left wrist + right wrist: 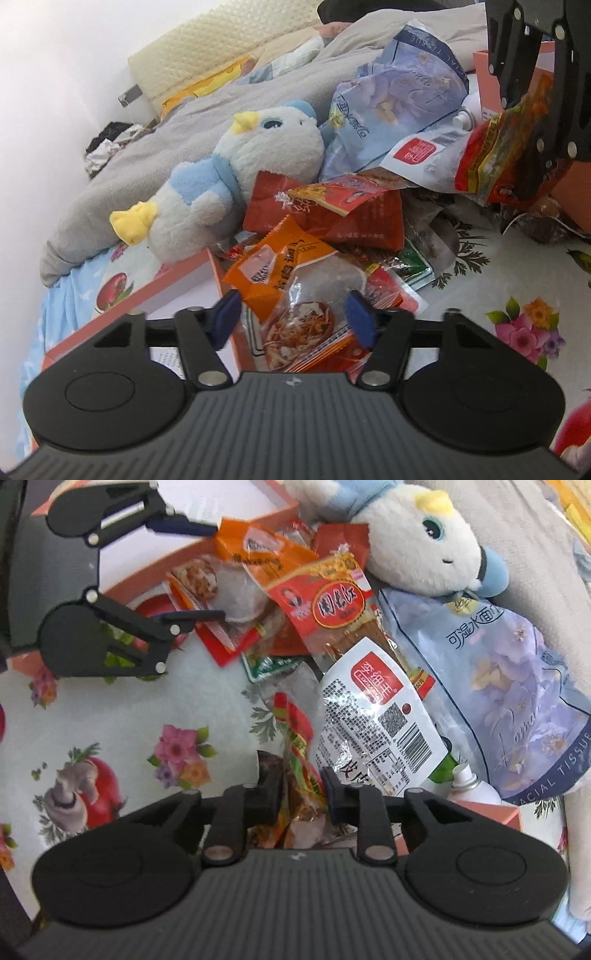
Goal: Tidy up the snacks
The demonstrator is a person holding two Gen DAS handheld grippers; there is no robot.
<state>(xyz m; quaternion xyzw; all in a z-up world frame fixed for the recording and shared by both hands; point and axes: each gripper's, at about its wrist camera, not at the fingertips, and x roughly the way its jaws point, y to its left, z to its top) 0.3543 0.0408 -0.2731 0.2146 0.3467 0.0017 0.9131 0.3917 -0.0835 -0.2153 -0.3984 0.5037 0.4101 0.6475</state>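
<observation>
Floral oilcloth covers the tabletop [524, 280], with a bed and grey blanket [155, 147] filling the upper left of the left wrist view. A heap of snack packets sits mid-frame beside a plush penguin [236, 177], and a pink box [147, 295] at lower left looks nearly empty, so most of the sorting seems left to do. At bottom centre, the left claw [291, 317] is half spread, its blue pads on either side of an orange packet [280, 280]; whether they press on it I cannot tell. At upper right, the right claw [524, 103] pinches a red-and-yellow packet [491, 155].

From the right wrist view, the same heap runs from upper centre down the middle, with a blue tissue pack [517, 686] at right. At bottom centre, the right claw [303, 790] is narrowed onto the red-and-yellow packet [299, 746], gripping it just above the tabletop [147, 701]. The left claw [207, 572] reaches in from upper left.
</observation>
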